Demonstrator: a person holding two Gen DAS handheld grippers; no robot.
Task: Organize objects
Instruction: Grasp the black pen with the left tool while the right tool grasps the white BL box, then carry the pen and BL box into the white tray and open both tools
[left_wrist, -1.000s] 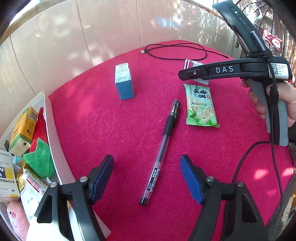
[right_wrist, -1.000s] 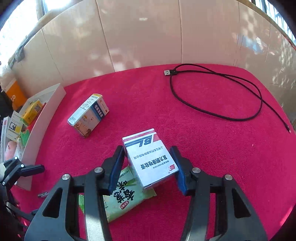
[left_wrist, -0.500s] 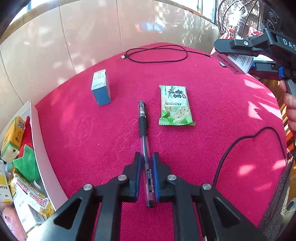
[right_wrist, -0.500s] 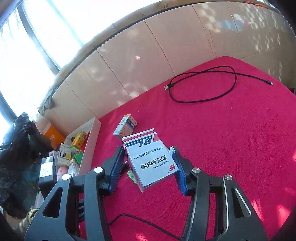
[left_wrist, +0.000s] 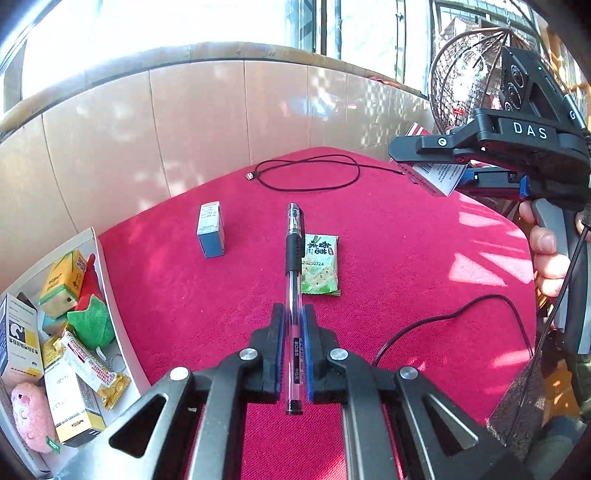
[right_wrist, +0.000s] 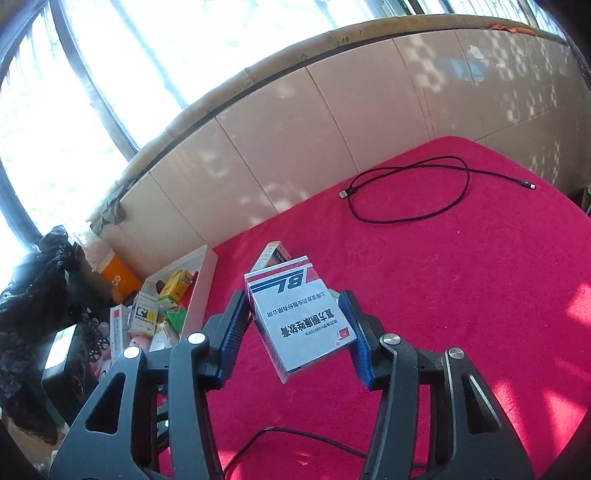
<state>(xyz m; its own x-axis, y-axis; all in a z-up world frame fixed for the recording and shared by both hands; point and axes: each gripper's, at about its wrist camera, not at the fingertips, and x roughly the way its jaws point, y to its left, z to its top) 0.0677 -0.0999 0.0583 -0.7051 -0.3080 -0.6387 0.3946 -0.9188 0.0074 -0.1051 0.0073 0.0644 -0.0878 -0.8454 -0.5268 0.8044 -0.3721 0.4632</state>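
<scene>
My left gripper (left_wrist: 293, 314) is shut on a clear black-capped pen (left_wrist: 294, 254), which sticks out forward above the red cloth (left_wrist: 406, 258). My right gripper (right_wrist: 297, 299) is shut on a white medicine box with red and blue stripes (right_wrist: 301, 317), held in the air; the same box (left_wrist: 434, 173) shows at the upper right of the left wrist view. On the cloth lie a green snack packet (left_wrist: 319, 267) and a small blue box (left_wrist: 210, 230). A white tray (left_wrist: 107, 295) holding several packets, boxes and soft toys stands at the cloth's left edge.
A black USB cable (left_wrist: 306, 175) loops at the far side of the cloth, near the tiled wall. Another black cord (left_wrist: 443, 321) trails across the near right. A person's hand (left_wrist: 546, 258) holds the right gripper's handle. Black bags (right_wrist: 33, 295) sit left of the tray (right_wrist: 203, 280).
My left gripper shut on the pen and lifted it off the cloth. My right gripper rose with the medicine box and swung toward the tray side.
</scene>
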